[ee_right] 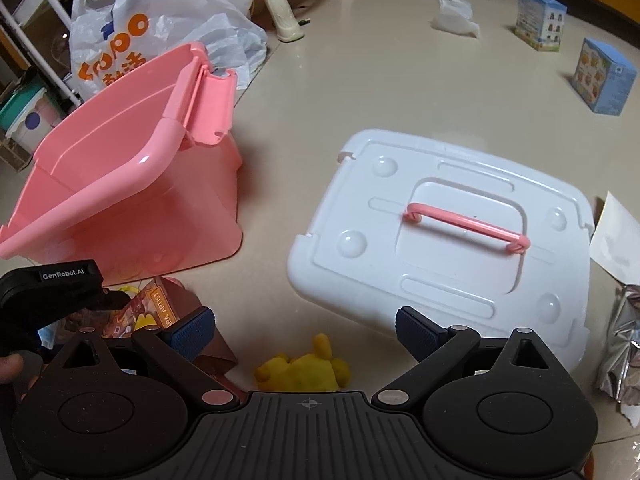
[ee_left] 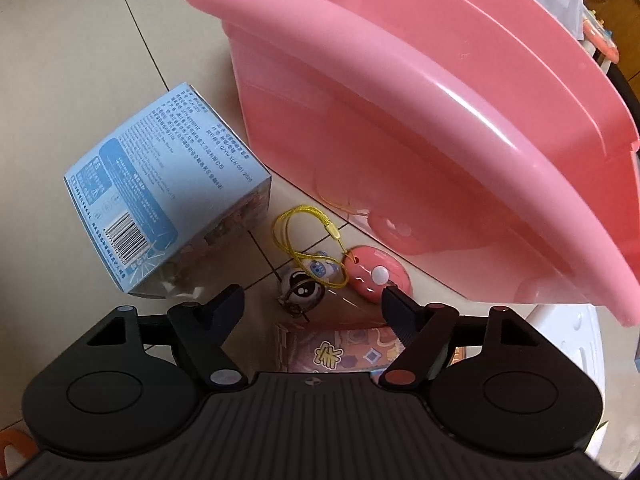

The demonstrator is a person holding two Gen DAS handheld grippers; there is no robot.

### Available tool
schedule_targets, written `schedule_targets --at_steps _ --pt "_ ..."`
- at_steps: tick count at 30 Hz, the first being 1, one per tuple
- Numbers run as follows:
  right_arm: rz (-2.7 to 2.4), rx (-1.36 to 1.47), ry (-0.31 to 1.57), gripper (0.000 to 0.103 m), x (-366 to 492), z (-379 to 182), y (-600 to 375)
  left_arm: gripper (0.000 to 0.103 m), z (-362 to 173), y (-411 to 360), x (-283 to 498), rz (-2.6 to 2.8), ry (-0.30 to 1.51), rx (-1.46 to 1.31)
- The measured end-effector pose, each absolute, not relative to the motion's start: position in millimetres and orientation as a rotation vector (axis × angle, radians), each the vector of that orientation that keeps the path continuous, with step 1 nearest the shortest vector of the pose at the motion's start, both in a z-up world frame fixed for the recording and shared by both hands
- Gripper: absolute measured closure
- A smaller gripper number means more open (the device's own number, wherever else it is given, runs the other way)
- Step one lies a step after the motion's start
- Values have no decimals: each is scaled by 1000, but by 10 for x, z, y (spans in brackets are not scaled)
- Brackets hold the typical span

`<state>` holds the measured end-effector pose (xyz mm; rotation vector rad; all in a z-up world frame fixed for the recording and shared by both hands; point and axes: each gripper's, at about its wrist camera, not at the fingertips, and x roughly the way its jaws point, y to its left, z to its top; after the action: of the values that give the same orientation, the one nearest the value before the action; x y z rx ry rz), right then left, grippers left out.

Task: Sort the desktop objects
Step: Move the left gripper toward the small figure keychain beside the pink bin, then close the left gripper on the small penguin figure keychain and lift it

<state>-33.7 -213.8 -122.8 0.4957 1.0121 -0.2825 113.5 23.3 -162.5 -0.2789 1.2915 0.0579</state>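
Note:
A pink storage bin (ee_left: pixel 420 112) stands on the floor, open; it also shows in the right wrist view (ee_right: pixel 120 184). In front of it lie a pink round charm (ee_left: pixel 376 274) on a yellow cord (ee_left: pixel 304 236), a small white figure (ee_left: pixel 300 288), a blue box (ee_left: pixel 160 192) and a pink printed box (ee_left: pixel 340 350). My left gripper (ee_left: pixel 312 300) is open and empty just above the charms. My right gripper (ee_right: pixel 304 324) is open and empty above a yellow plush toy (ee_right: pixel 304 368), next to the printed box (ee_right: pixel 164 312). The other gripper (ee_right: pixel 48 292) shows at the left.
The bin's white lid (ee_right: pixel 440 232) with a pink handle lies on the floor to the right. Two blue boxes (ee_right: pixel 604 76) stand far right. A white plastic bag (ee_right: pixel 160 28) sits behind the bin. A silver foil packet (ee_right: pixel 620 344) lies at the right edge.

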Motion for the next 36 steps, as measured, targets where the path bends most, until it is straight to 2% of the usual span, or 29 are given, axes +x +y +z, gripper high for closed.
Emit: schedule_targets --at_steps 4,12,16,17,23,26,36 --pt "-295 520 1016 7 -339 -1266 -2168 33 -1663 233 1129 82 1308 -285" --pt "-301 552 1013 7 -347 -1291 -2213 36 -1736 172 1152 87 1344 -270" --pt "-302 567 1011 7 -352 -1302 -2234 45 -1754 169 1144 89 1344 -285" --pt "-304 570 1012 7 -353 -1309 -2240 53 -1760 171 1141 93 1347 -289" --pt "-312 579 1018 7 -356 -1338 -2260 65 -1771 184 1073 109 1344 -324" --pt "-314 585 1019 6 -359 -1350 -2265 78 -1740 165 1058 100 1340 -320" --pt "-318 588 1021 6 -363 -1345 -2264 79 -1547 130 943 96 1306 -325"
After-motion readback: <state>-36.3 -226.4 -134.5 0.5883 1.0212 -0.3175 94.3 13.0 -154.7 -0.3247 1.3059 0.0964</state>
